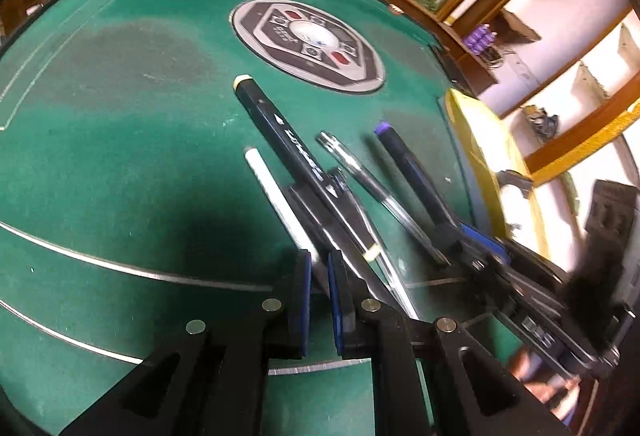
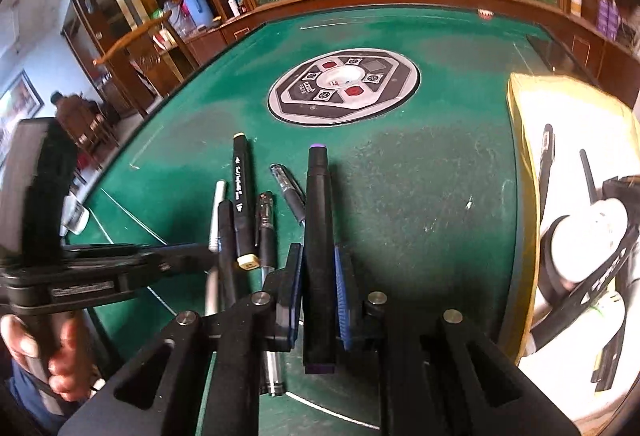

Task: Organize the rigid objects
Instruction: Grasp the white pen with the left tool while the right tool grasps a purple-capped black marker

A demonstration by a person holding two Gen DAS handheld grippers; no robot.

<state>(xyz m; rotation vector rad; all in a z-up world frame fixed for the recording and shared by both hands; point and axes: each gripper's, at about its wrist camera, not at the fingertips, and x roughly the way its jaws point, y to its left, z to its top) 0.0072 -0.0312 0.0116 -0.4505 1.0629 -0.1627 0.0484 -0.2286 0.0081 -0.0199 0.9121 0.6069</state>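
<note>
My right gripper (image 2: 318,252) is shut on a black marker with purple caps (image 2: 318,204), which points away along the fingers. The left wrist view shows the same right gripper (image 1: 452,232) and marker (image 1: 404,160) at the right. My left gripper (image 1: 319,260) is closed with a white pen (image 1: 272,188) running into the narrow gap between its blue pads. A black marker with cream caps (image 1: 280,128) lies beside it, crossing over the right finger. A clear pen (image 1: 360,176) rests on the felt between the two grippers. A dark see-through pen (image 2: 265,220) lies in the same cluster.
The pens lie on a green felt table (image 2: 420,176) with a round control panel (image 2: 344,84) at its centre and a wooden rim behind. A yellow-edged box (image 2: 520,140) at the right holds black and white items. A person's hand (image 2: 60,356) grips the left tool.
</note>
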